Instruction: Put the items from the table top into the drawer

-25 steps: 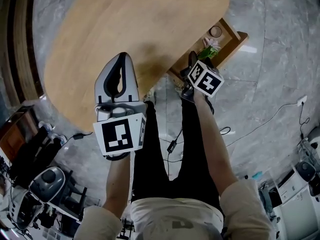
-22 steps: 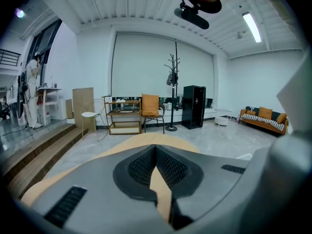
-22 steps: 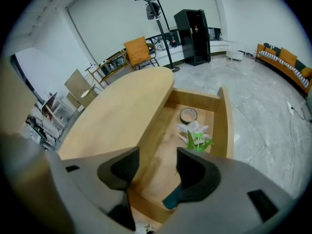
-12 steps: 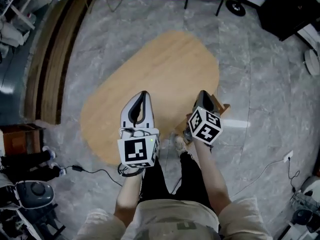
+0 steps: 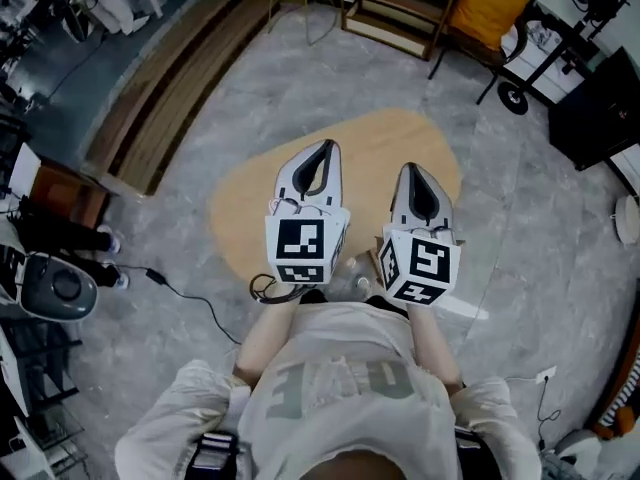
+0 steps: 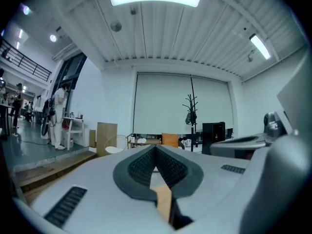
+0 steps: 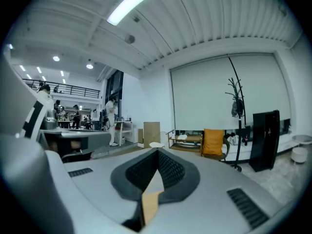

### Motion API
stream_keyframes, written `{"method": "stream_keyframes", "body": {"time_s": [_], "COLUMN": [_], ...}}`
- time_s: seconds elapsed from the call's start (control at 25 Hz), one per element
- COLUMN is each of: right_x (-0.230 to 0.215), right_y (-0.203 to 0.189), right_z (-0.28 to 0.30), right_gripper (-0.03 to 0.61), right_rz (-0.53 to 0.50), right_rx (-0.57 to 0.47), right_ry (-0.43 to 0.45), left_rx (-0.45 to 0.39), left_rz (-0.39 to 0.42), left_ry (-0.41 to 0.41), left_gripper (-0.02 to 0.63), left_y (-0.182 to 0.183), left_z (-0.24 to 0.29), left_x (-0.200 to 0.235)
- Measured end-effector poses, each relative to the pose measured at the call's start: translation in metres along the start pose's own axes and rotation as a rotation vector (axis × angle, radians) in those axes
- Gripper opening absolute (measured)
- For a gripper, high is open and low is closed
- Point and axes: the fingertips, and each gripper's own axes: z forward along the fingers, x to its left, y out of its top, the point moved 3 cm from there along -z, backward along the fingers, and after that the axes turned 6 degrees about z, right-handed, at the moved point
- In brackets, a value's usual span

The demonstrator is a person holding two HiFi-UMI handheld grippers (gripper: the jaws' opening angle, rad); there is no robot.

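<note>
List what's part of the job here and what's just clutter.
Job: wooden table; left claw and right claw, both shut, empty. Nothing else of the task shows.
Clutter: orange chair, shelf unit, floor cable, coat stand.
</note>
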Motion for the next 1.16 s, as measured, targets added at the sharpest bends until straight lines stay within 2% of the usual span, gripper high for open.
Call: {"method": "stream_keyframes", "body": {"time_s": [0.08, 0.28, 0.68, 0.92, 1.16], "right_x": [0.027, 0.063, 0.075, 0.078, 0.086], "right_y": [0.008, 0.015, 0.008, 0.005, 0.003], "right_z": [-0.015, -0.023, -0.012, -0.004, -0.001], "right_gripper": [0.005, 0.005, 0.005, 0.005, 0.005], "right_rz": [-0.050, -0.153, -0.090, -0.092, -0.108], "right_rx": [-0.024, -0.045, -0.022, -0.006, 0.007], "right_ry": [0.039, 0.103, 0.137, 0.145, 0.171], "left_rx": [-0.010, -0.017, -0.021, -0.028, -0.027], "left_rz": [0.023, 0.006, 0.022, -0.001, -0.056], "left_ry": [0.028, 0.069, 0.080, 0.078, 0.079], "left_gripper": [0.008, 0.008, 0.008, 0.008, 0.008], "left_y": [0.007, 0.004, 0.004, -0.002, -0.016], "left_z": [-0.024, -0.050, -0.052, -0.047, -0.044], "left_x": [0.010, 0.023, 0.035, 0.044, 0.055]}}
